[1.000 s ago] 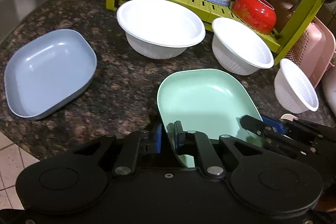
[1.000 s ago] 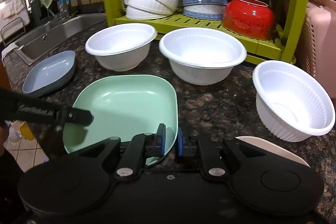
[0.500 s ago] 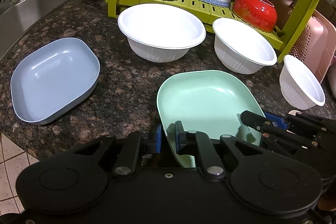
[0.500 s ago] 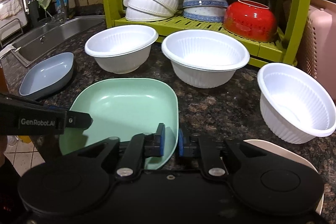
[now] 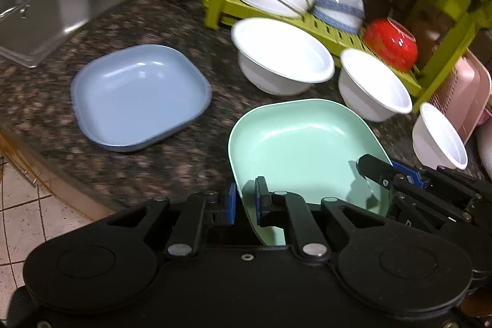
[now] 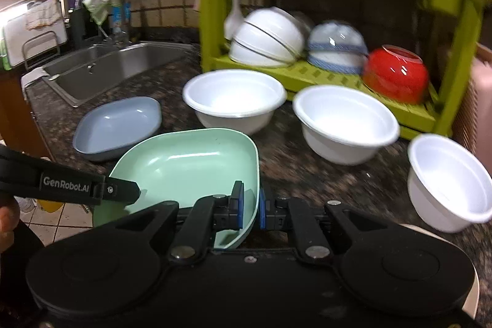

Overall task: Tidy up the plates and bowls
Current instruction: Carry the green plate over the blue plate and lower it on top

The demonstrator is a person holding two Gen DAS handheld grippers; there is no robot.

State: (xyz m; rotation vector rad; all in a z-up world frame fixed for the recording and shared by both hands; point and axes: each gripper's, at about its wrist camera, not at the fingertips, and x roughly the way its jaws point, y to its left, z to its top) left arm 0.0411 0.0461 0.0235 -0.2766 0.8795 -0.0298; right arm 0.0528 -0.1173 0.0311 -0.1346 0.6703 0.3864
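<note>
my left claw (image 5: 245,202) is clamped on the near-left rim of the mint green plate (image 5: 295,143), blue pads on either side of the edge, and my right claw (image 6: 249,205) is clamped on its near-right rim, so i hold the plate between both, tilted, at the front edge of the counter (image 5: 190,162). the grey-blue plate (image 5: 138,96) lies flat to the left of it, near the counter's front-left edge, by the sink (image 5: 61,8). behind the green plate three white bowls (image 6: 235,100) stand upright in a row, in front of the lime dish rack (image 6: 310,76) at the back of the counter
</note>
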